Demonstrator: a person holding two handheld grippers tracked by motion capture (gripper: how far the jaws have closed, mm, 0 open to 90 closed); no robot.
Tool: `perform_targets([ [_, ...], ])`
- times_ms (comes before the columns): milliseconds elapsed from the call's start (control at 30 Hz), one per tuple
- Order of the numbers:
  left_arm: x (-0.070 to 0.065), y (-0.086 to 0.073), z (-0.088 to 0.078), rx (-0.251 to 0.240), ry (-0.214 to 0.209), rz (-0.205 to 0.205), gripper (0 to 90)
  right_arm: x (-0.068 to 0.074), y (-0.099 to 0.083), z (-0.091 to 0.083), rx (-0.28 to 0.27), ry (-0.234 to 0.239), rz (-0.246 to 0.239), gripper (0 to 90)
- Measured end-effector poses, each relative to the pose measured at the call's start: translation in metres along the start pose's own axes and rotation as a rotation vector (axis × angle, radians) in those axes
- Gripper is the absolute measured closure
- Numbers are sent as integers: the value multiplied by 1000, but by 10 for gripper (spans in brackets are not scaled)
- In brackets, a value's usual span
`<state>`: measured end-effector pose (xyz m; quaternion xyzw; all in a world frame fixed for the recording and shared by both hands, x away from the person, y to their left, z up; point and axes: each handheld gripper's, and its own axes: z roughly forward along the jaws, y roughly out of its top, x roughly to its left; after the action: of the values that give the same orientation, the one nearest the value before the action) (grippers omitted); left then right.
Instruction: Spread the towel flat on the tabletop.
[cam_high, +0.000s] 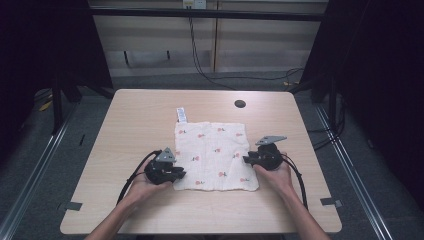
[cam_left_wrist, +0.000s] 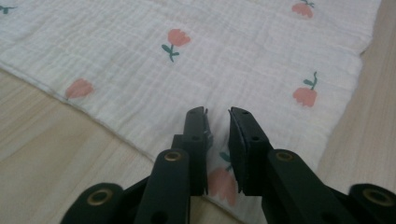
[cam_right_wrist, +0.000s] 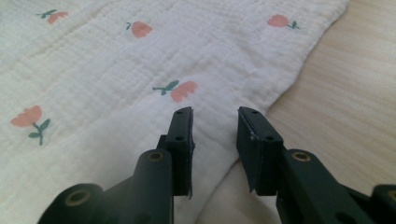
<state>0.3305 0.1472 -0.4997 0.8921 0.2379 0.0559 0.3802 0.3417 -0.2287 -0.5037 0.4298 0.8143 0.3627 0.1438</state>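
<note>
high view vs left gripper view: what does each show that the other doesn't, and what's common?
High view alone: the whole table with its round cable hole, the cloth's white label, the right hand-held gripper at the cloth's right edge, both forearms, and the floor cables beyond.

Left gripper view alone: the crinkled weave, the tulip prints up close, and a narrow gap between the jaws of the left hand-held gripper, with cloth under it.

Both: the white flower-print cloth lying flat on the wood, and the left hand-held gripper at its near corner.
</note>
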Motion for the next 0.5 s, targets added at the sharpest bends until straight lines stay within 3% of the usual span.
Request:
perform_targets([
  [100, 1, -5, -3, -6, -27, -3, 851, 3, 1, 0, 11, -16, -12, 817],
  [133, 1, -5, -3, -6, -27, -3, 870, 3, 1, 0, 11, -16, -12, 817],
  [200, 1, -7, -7, 0, -30, -1, 887, 1, -1, -2, 8, 16, 31, 897],
  [333, -1, -11, -12, 14, -62, -31, 890, 4, -7, -9, 14, 43, 36, 900],
  [500, -10, -16, -19, 35, -66, -30, 894, 12, -10, -16, 20, 70, 33, 900],
])
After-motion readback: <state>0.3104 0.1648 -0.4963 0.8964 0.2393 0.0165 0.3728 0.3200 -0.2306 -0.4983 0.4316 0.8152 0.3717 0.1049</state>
